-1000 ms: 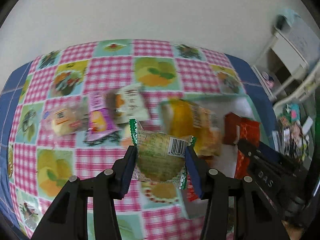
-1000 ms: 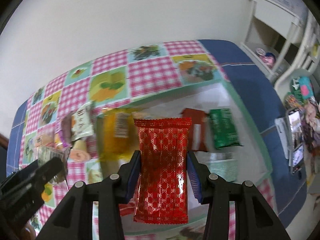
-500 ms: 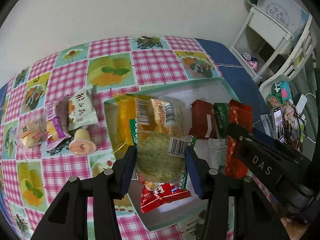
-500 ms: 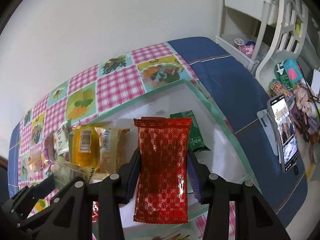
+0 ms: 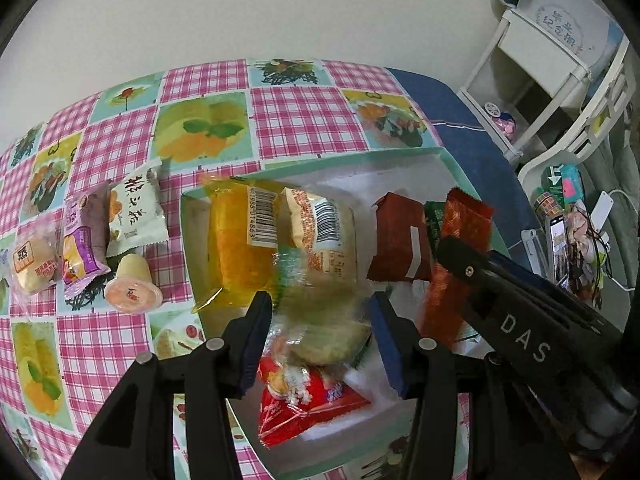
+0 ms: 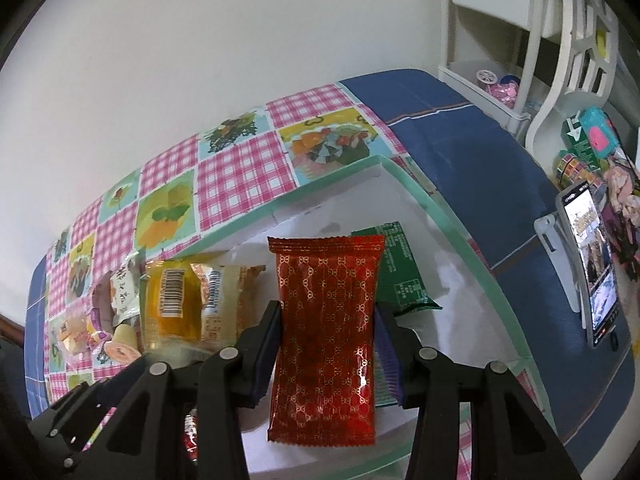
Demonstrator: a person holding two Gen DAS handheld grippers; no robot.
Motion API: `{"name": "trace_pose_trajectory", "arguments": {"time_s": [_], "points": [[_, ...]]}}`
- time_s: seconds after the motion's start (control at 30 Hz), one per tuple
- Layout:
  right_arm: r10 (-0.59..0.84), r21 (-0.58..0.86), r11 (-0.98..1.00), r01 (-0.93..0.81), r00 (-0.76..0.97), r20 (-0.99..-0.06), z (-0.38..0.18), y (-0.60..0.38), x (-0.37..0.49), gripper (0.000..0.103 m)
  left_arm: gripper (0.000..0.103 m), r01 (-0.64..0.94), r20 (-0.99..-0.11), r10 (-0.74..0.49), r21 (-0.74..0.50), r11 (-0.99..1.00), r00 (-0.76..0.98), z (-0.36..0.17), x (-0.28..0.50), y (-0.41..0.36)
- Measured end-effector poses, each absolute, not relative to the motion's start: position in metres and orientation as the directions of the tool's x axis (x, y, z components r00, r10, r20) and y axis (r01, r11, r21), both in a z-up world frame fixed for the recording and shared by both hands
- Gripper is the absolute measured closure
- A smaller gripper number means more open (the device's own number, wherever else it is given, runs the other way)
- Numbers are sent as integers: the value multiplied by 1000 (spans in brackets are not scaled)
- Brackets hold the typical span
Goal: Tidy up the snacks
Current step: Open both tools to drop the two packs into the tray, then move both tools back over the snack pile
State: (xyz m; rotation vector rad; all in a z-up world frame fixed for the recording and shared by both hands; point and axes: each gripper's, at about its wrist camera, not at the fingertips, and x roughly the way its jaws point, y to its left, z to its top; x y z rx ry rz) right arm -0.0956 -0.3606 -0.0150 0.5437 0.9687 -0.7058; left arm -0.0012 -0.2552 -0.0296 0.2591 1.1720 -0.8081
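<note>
Right wrist view: right gripper (image 6: pixel 326 354), jaws opening around a red packet (image 6: pixel 326 336) above the tray (image 6: pixel 452 216); left gripper (image 5: pixel 320 344) loosening a blurred pastry (image 5: pixel 324 320); either may land askew.

checked fruit tablecloth (image 5: pixel 304 120), white shelf unit (image 5: pixel 532 64), phone on stand (image 6: pixel 592 268)

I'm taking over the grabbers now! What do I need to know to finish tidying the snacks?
Left gripper: the green-edged packet is blurred between its jaws over the box and seems to have been let go.
Right gripper: jaws opening around the red packet, above the box.
Done: several snacks already lie in the box.
Left: white packet, purple packet, bun packet and jelly cup wait on the tablecloth.
</note>
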Motion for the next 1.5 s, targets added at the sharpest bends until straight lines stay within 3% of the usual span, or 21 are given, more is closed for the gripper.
{"name": "trace_pose_trajectory", "arguments": {"time_s": [0.13, 0.8, 1.33, 1.4, 1.47, 1.5], "points": [[-304, 96, 658, 747, 380, -874, -11, -359, -96, 42, 45, 685, -890, -433, -225, 693, 145, -25, -2, -254], [-327, -15, 709, 705, 310, -893, 7, -317, -91, 43, 45, 514, -925, -250, -72, 855, 287, -11, 35, -184], [-320, -64, 764, 642, 291, -902, 3, -284, -81, 42, 44, 481, -915, -256, -80, 873, 311, -3, 38, -157], [-317, -64, 764, 642, 289, -903, 2, -283, -79, 37, 37, 479, -914, -256, -81, 874, 314, -3, 39, -156], [-319, -68, 764, 642, 284, -904, 0, -282, -78, 24, 13, 468, -911, -252, -76, 881, 326, -4, 40, -153], [-323, -71, 762, 643, 283, -903, 0, -282, -78, 20, 11, 456, -907, -245, -68, 887, 342, -4, 41, -151]]}}
